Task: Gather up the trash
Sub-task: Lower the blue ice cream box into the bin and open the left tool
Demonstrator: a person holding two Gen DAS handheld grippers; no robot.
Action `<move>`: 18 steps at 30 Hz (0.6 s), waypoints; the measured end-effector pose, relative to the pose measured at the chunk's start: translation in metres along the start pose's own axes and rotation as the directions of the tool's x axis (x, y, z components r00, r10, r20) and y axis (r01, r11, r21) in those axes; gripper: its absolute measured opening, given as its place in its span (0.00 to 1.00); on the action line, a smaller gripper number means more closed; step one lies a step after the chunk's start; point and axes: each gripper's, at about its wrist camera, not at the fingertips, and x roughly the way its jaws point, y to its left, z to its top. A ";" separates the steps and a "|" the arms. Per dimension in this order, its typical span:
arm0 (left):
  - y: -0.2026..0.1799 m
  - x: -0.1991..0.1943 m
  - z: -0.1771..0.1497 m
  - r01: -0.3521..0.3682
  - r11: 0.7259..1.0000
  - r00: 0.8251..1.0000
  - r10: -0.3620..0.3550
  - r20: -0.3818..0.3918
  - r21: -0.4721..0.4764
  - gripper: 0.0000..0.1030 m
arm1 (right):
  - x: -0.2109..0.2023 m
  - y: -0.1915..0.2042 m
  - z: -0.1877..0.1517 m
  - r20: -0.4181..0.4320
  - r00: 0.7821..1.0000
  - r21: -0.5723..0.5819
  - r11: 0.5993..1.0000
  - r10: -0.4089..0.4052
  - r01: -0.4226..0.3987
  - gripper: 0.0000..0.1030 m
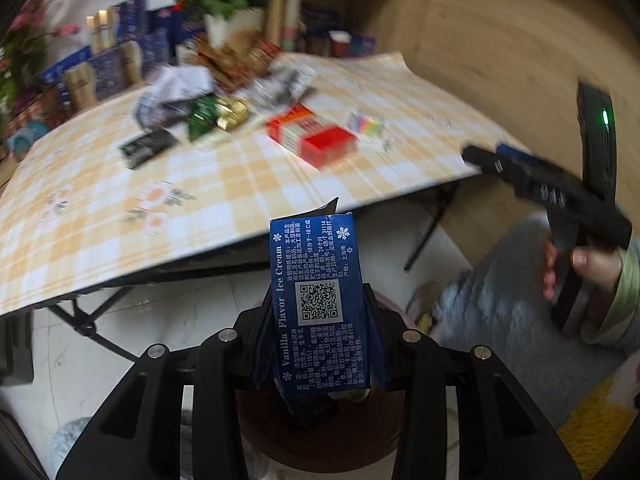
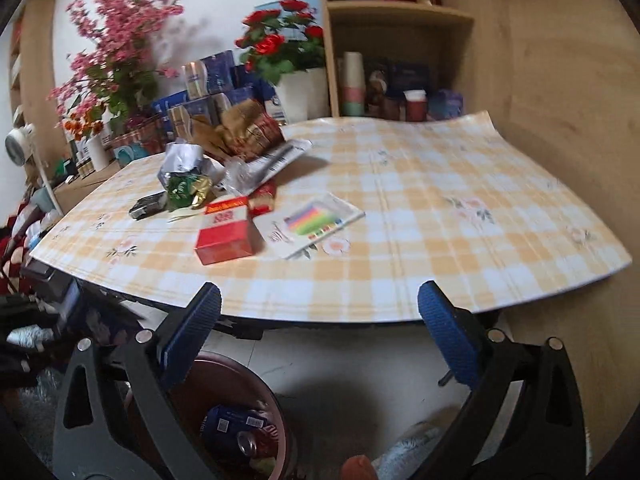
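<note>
My left gripper (image 1: 320,312) is shut on a blue ice cream box (image 1: 318,280) and holds it upright off the table's front edge, above a dark red bin (image 1: 320,440). My right gripper (image 2: 320,304) is open and empty, just off the table's front edge; it also shows in the left wrist view (image 1: 500,164). The bin (image 2: 276,404) sits on the floor below it, with a blue packet (image 2: 232,424) and a can (image 2: 250,446) inside. On the table lie a red box (image 2: 226,236), a rainbow-printed packet (image 2: 312,222), a green and gold wrapper (image 2: 186,188), a black wrapper (image 2: 146,206) and crumpled paper (image 2: 182,158).
The checked tablecloth (image 2: 440,220) covers a folding table. Behind it stand a white pot of red roses (image 2: 296,88), pink blossoms (image 2: 116,52), blue boxes (image 2: 212,76) and a wooden shelf (image 2: 400,40) with cups. A wooden wall is at the right.
</note>
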 end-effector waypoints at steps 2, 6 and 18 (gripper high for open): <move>-0.008 0.011 -0.002 0.006 1.000 0.999 -0.005 -0.039 0.022 0.38 | 0.003 -0.001 -0.002 -0.001 1.000 0.012 1.000 -0.015 0.015 0.94; -0.007 0.030 -0.005 0.013 1.000 0.993 -0.012 -0.119 0.008 0.37 | 0.005 -0.001 -0.006 -0.014 1.000 0.021 1.000 -0.016 0.017 0.94; -0.002 0.054 -0.014 0.013 1.000 0.971 -0.016 -0.238 -0.013 0.38 | 0.004 0.001 -0.007 -0.019 1.000 0.010 1.000 -0.007 0.007 0.94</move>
